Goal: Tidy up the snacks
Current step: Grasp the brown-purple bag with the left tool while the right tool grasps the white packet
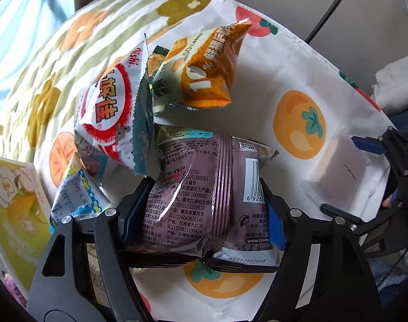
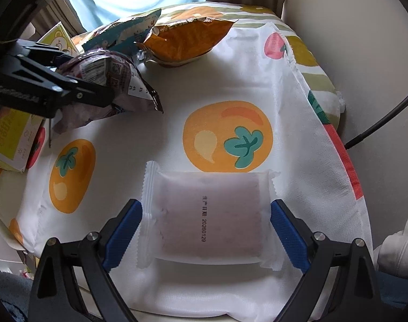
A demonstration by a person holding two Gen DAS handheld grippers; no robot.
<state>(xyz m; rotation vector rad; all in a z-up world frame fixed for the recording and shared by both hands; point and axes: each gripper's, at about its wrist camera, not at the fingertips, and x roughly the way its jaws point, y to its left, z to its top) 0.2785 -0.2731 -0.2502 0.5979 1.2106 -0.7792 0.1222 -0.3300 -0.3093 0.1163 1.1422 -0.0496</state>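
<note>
My left gripper (image 1: 206, 209) is shut on a purple snack packet (image 1: 204, 193), back side up, just above the white persimmon-print cloth (image 1: 271, 102); the same packet shows in the right wrist view (image 2: 101, 80). Behind it lie a white-and-red Oishi packet (image 1: 109, 107), an orange packet (image 1: 206, 67) and a blue-check packet (image 1: 77, 190). My right gripper (image 2: 206, 230) is open, its blue fingers (image 2: 287, 230) on either side of a flat white-wrapped pastry (image 2: 209, 214) lying on the cloth, apart from it. That pastry also shows at the right of the left wrist view (image 1: 340, 166).
A yellow-green box (image 1: 13, 214) stands at the left edge of the cloth, also in the right wrist view (image 2: 13, 134). A striped flower-print cover (image 1: 56, 61) lies beyond the cloth. A black cable (image 2: 378, 126) runs at the right. White fabric (image 2: 397, 249) sits low right.
</note>
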